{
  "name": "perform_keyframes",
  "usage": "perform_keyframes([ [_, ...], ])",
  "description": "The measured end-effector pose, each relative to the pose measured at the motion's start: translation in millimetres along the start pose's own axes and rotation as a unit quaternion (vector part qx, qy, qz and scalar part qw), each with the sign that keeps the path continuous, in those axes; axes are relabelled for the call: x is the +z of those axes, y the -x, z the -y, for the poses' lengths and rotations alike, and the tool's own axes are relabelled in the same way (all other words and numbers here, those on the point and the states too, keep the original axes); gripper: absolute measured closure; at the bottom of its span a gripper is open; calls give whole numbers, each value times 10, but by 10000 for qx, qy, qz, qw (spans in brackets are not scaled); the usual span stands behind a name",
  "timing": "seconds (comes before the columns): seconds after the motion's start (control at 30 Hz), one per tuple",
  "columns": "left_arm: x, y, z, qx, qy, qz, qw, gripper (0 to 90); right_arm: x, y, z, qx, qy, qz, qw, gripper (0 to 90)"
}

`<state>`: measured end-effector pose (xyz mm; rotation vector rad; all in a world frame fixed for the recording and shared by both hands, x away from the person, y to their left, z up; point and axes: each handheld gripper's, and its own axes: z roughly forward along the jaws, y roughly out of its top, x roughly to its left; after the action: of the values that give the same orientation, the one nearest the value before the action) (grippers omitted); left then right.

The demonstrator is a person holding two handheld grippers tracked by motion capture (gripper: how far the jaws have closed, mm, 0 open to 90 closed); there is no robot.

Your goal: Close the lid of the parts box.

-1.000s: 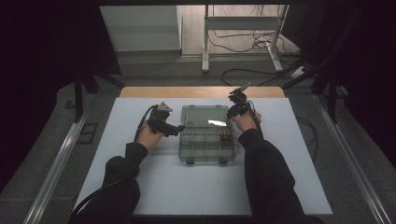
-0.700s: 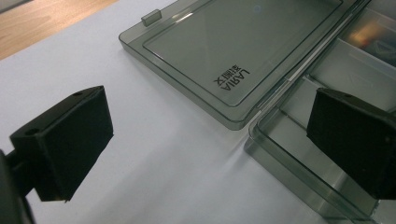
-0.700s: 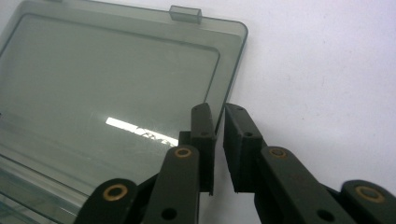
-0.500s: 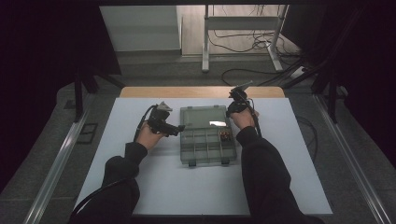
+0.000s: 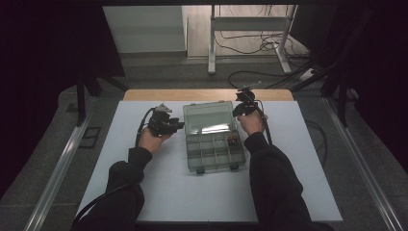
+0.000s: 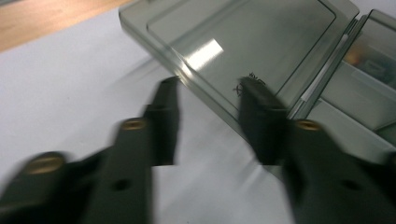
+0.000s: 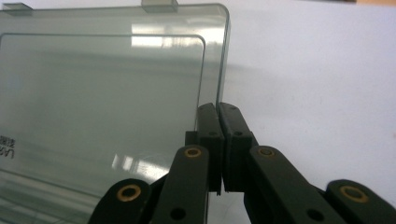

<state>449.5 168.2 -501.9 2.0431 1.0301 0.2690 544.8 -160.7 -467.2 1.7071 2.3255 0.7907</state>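
Note:
A clear plastic compartment box [image 5: 215, 155] lies on the white table with its lid [image 5: 208, 118] swung back, and small dark and red parts [image 5: 233, 140] sit in a right-hand cell. My left gripper [image 5: 179, 126] is at the lid's left edge. Its jaws [image 6: 208, 86] have just been closing; they still stand apart, and the lid's edge [image 6: 196, 84] runs between them untouched. My right gripper [image 5: 239, 111] is at the lid's right edge. There the jaws [image 7: 218, 106] are pressed together on the lid's rim [image 7: 223, 56].
The white table top [image 5: 192, 197] stretches in front of the box and to both sides. A wooden strip [image 5: 144, 94] runs along the far edge. Beyond it stand a metal frame [image 5: 211, 43] and floor cables [image 5: 260, 45]. Dark rails flank the table.

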Motion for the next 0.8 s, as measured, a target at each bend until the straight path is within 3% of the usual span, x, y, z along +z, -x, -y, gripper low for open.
perform_keyframes([
  [0.03,6,-12,3,-73,-18,53,10000,803,-23,-1,5,-20,51,-22,10000,883],
  [0.1,27,-30,7,-188,-49,127,9997,891,-73,-11,16,-39,146,-55,9999,883],
  [0.33,129,-50,28,-266,-198,-15,9994,892,-160,-21,73,-105,398,-100,9991,883],
  [0.8,365,-10,-2,-248,-337,-29,9991,892,-290,-67,152,-253,659,-37,9975,883],
])
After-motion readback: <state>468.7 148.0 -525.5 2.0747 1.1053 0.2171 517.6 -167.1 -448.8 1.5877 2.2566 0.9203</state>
